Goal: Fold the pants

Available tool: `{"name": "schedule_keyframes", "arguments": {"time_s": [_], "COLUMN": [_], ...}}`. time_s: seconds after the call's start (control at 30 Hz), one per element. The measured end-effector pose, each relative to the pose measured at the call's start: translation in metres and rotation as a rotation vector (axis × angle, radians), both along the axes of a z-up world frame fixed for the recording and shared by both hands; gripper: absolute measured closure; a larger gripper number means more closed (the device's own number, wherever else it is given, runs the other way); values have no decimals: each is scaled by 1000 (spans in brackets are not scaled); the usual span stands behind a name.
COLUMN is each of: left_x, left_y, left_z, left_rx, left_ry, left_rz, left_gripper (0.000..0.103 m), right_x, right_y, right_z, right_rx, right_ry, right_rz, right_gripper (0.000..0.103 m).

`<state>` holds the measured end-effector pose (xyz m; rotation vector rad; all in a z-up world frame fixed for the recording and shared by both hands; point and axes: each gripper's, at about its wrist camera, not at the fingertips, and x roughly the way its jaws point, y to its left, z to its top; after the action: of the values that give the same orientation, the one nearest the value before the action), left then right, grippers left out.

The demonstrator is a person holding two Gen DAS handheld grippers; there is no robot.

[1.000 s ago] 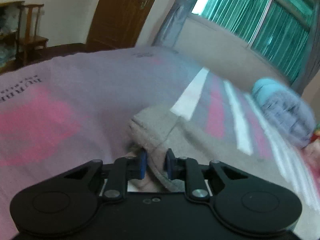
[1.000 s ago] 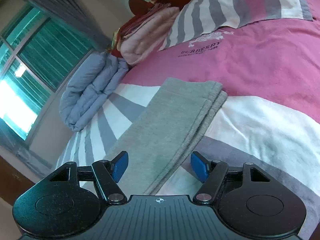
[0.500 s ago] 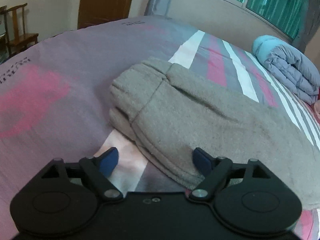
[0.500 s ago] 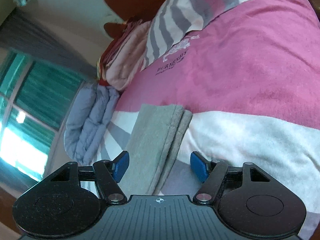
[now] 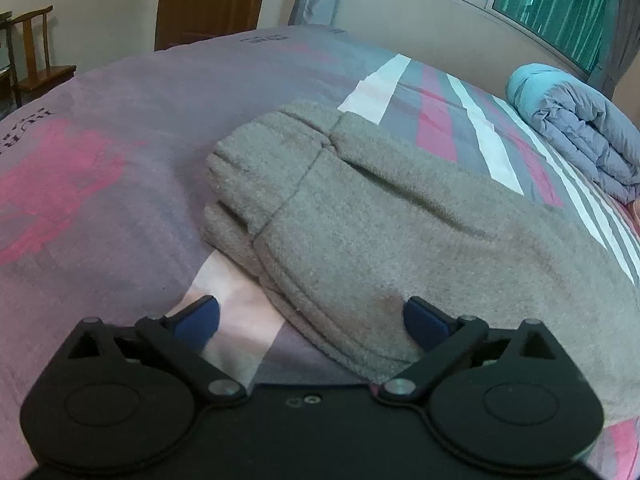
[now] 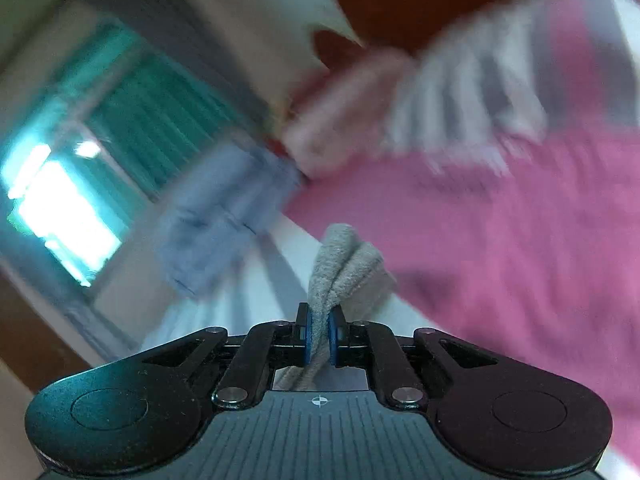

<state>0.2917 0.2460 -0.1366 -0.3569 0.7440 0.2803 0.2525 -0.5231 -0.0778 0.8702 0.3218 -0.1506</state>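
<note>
Grey fleece pants (image 5: 380, 220) lie folded lengthwise on the pink and striped bedspread (image 5: 100, 160), waistband end toward the far left in the left wrist view. My left gripper (image 5: 310, 312) is low over their near edge. Its jaws are opening wide and the pads do not touch the cloth, though the edge lies between them. In the blurred right wrist view, my right gripper (image 6: 319, 332) is shut on a bunched end of the pants (image 6: 344, 256), which sticks up between the blue pads.
A folded blue-grey duvet (image 5: 576, 128) sits at the far right of the bed under the window. A wooden chair (image 5: 36, 56) and a brown door (image 5: 208, 0) stand beyond the bed. The right wrist view shows a pink folded pile (image 6: 340, 120) and a striped pillow (image 6: 460, 92).
My left gripper let go of the pants and spread wide. My right gripper closed on the pants' end and swung with it, blurring its view.
</note>
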Motion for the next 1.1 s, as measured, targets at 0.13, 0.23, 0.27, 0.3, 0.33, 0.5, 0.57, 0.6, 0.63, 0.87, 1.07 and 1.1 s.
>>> {"name": "schedule_keyframes", "arguments": {"time_s": [0.13, 0.23, 0.27, 0.3, 0.33, 0.5, 0.57, 0.6, 0.63, 0.87, 1.07, 1.1], "left_x": [1, 1, 0, -1, -3, -21, -24, -24, -23, -15, 5, 10], "left_y": [-2, -2, -2, -2, -2, -9, -10, -9, -9, -15, -15, -13], "left_z": [-1, 0, 0, 0, 1, 19, 28, 32, 36, 64, 72, 70], "left_rx": [8, 5, 5, 6, 10, 90, 119, 124, 128, 159, 180, 164], "left_ry": [-2, -5, -9, -14, -21, -90, -106, -108, -102, -140, -151, -147], "left_rz": [1, 2, 3, 4, 8, 71, 93, 98, 100, 74, 68, 77], "left_gripper": [7, 7, 7, 7, 7, 27, 27, 26, 26, 25, 23, 23], "right_x": [12, 14, 11, 9, 4, -20, -14, -6, 2, 56, 96, 103], "right_y": [-11, -20, -21, -19, -15, 5, 28, 44, 59, 174, 277, 295], "right_z": [-41, -88, -84, -78, -69, -36, -26, -20, -13, 18, 18, 18], "right_rx": [69, 271, 283, 258, 209, 52, -4, -39, -80, -271, -374, -380], "right_ry": [138, 236, 235, 242, 246, 182, 165, 158, 156, 141, 131, 119], "right_rz": [-47, -79, -80, -81, -102, -129, -33, 25, 73, 337, 582, 613], "right_gripper": [95, 92, 89, 81, 77, 71, 71, 71, 71, 71, 63, 54]}}
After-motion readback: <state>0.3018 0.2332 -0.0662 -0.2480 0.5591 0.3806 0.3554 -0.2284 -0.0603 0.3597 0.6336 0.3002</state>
